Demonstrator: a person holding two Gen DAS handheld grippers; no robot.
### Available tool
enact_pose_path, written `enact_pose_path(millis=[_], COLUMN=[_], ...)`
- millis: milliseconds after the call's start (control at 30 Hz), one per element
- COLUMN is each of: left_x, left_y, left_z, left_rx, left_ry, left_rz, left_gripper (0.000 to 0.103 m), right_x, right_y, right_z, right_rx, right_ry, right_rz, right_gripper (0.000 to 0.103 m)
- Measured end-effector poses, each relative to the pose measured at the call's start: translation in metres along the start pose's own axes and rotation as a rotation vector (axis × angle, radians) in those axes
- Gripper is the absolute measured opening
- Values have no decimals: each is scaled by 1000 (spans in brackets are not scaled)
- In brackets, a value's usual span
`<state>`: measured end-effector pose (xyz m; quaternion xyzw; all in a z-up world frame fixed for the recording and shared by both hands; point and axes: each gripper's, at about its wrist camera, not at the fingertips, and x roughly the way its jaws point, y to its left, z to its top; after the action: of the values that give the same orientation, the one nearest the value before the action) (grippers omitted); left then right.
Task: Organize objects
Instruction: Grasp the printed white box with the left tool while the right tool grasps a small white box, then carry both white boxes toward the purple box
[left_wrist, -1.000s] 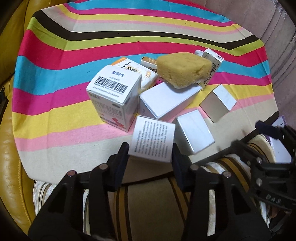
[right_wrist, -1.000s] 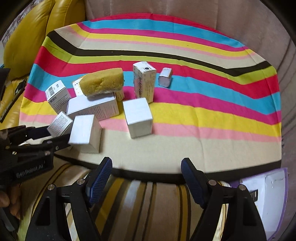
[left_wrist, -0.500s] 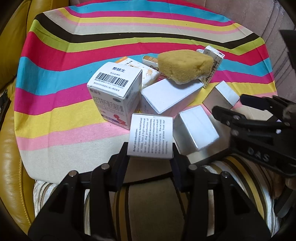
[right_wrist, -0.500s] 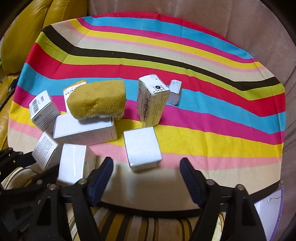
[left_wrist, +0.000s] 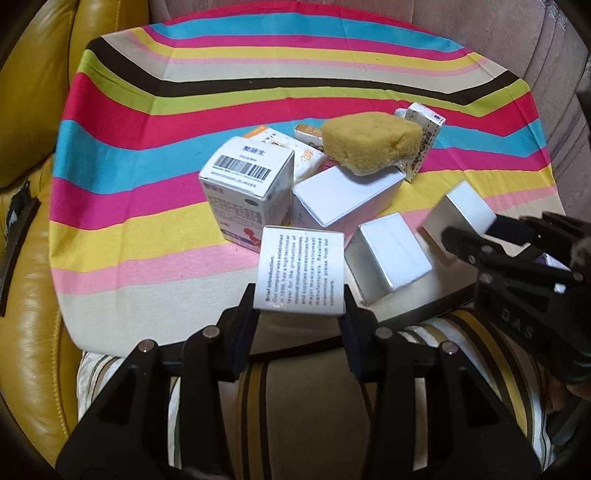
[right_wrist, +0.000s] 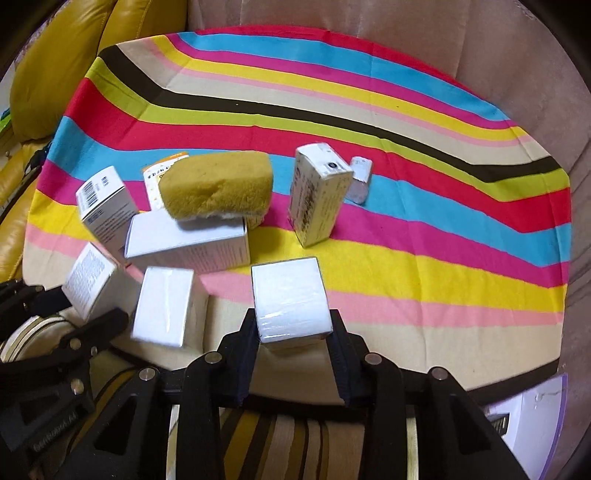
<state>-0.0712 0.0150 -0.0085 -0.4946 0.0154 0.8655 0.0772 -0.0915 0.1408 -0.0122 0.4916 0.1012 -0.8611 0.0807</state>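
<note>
1. Right gripper: jaws have just been closing; a sec ago they stood wide w/ nothing between, now pads press both sides of the plain white box at the near edge of the striped cloth.
2. Left gripper: clamped on the printed-text box, same as before; jaws have just been closing a bit more.
3. Right gripper now shows at the right of the left wrist view, beside a silver box; earlier it sat lower, near the frame corner.
4. Beyond left gripper: barcode box, long white box w/ yellow sponge resting on it.
5. Beyond right gripper: upright carton, small wrapped item just behind.
6. Boxes all closed; contents can't be seen.
</note>
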Motion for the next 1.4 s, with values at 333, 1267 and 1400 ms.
enact_pose_path(millis=[333,1267,1400], left_x=[-28,-44,-41], left_y=[-3,-126,-145], left_z=[-17,-26,-25], left_rx=[3,221,258], left_ry=[-38,-42,-40], left_rz=[9,-106,-123], left_gripper=[46,46,46], right_x=[-35,-84,-88], right_y=[-5,-98,-115], right_z=[-31,-108,-119], right_rx=[23,248,286], right_ry=[-27,-60,-61], right_rz=[11,-12,-24], right_gripper=[37,35,35])
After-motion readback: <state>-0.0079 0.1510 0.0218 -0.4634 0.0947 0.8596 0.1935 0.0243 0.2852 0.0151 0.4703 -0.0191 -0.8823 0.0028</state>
